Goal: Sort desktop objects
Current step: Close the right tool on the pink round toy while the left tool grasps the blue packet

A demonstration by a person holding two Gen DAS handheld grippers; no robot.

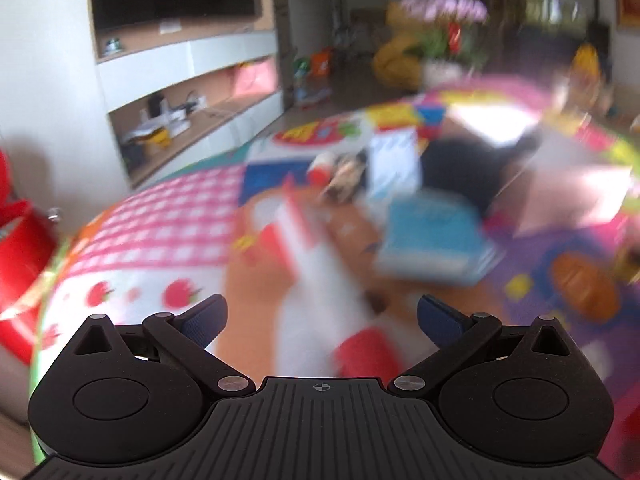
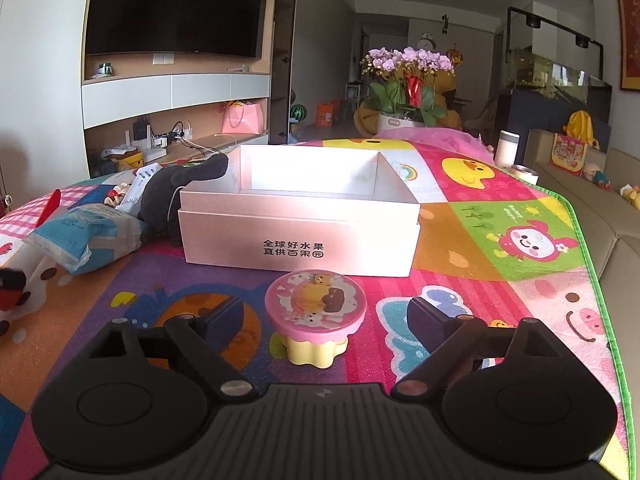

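Pink cardboard box [image 2: 298, 216], open-topped and apparently empty, sits on the patterned foam-mat tabletop [image 2: 500, 240] straight ahead of the right tool [image 2: 326, 314]. Nearer, the round pink-lidded toy [image 2: 315, 300] on its fluted yellow base stands between that tool's spread fingers, untouched. The left tool [image 1: 320, 314], also open, hangs over a blurred red-and-white item [image 1: 304, 240].

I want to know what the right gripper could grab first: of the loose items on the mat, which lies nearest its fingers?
The pink-lidded yellow toy, standing between the open right gripper fingers. The blue packet and black plush lie farther off, left of the box.
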